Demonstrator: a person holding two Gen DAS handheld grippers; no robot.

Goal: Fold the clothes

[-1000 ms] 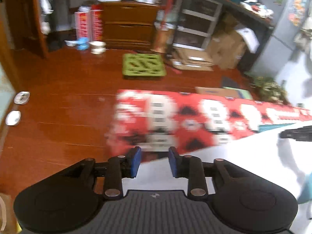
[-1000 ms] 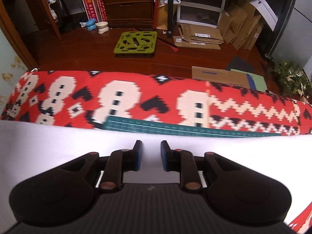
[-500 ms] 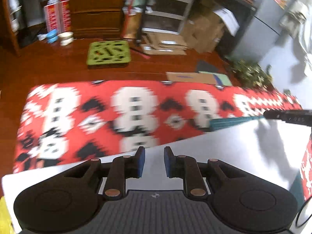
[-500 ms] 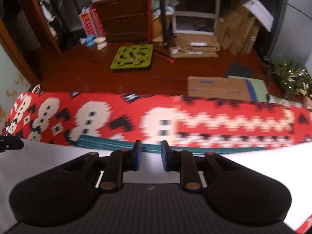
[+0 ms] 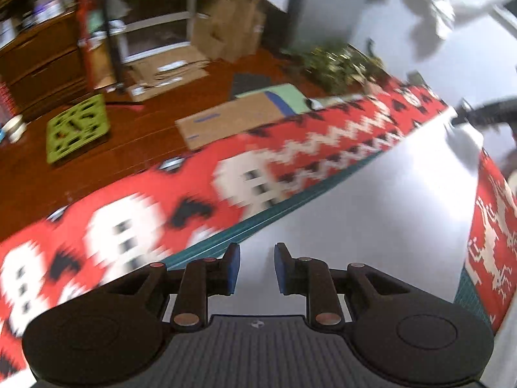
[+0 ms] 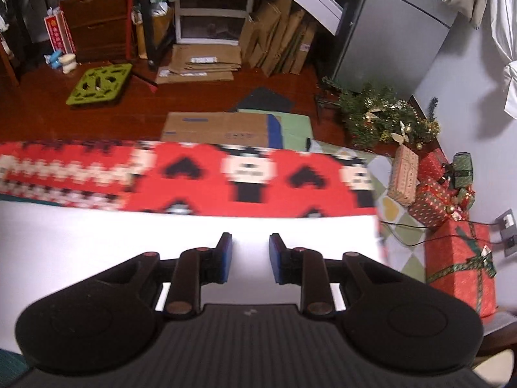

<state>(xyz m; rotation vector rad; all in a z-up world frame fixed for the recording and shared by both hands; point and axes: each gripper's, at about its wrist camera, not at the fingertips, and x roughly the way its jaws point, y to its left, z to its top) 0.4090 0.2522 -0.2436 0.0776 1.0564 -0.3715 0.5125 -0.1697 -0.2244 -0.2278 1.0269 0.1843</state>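
Both claws are open and hold nothing. The left claw (image 5: pixel 253 268) and the right claw (image 6: pixel 248 257) hover over a flat white sheet of cloth (image 6: pixel 97 239) that lies on the red patterned bench cover (image 6: pixel 252 181). A claw could pinch the cover too and drag it. The cloth's far edge is near, with open floor beyond. The stacked red gift boxes (image 6: pixel 436 200) crowd the right side.

The left gripper (image 5: pixel 253 266) sat low in the frame's centre, blue-padded jaws parted and empty. The right gripper (image 6: pixel 247 257) was likewise low-centre, jaws apart, nothing held; it also showed blurred at the left view's right edge.
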